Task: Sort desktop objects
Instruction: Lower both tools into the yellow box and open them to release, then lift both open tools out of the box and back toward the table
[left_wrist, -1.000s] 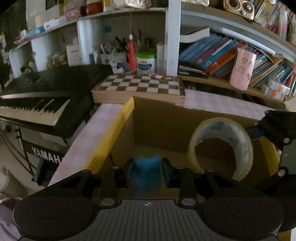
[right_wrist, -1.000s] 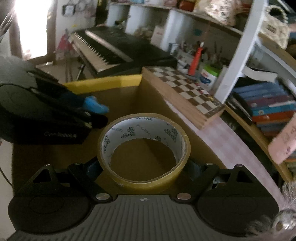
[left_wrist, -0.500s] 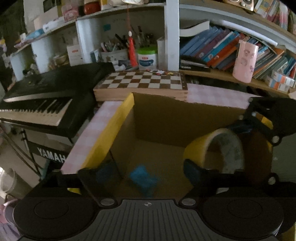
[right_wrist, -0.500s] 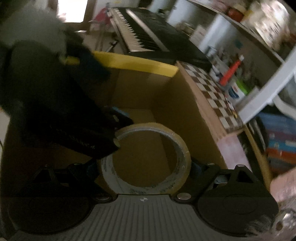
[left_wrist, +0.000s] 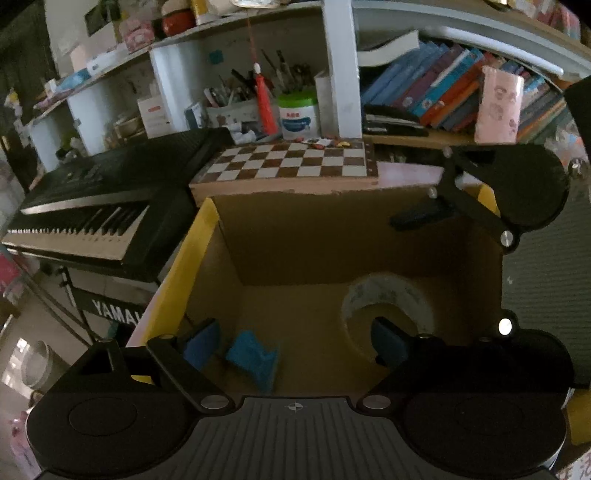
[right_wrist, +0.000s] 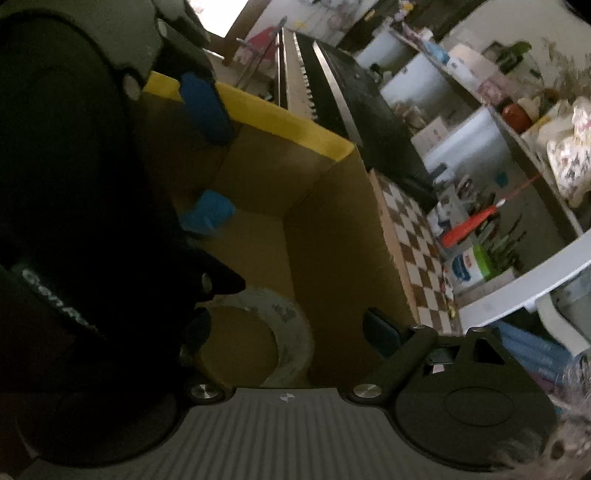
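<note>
Chessboard (left_wrist: 295, 162) behind box (left_wrist: 192, 258); tape (left_wrist: 388, 299), blue object (left_wrist: 253, 356) inside.

You've got the cardboard box (left_wrist: 295, 236) right under both grippers, and on its floor the small cloth (left_wrist: 253, 360) lies to the left with the tape roll (left_wrist: 388, 299) flat to the right, the two well apart. Behind the box your chessboard (left_wrist: 291, 164) sits against its far wall, the keyboard (left_wrist: 99, 218) off to its left. Behind the chessboard, the shelf holds the books (left_wrist: 436, 96).
</note>
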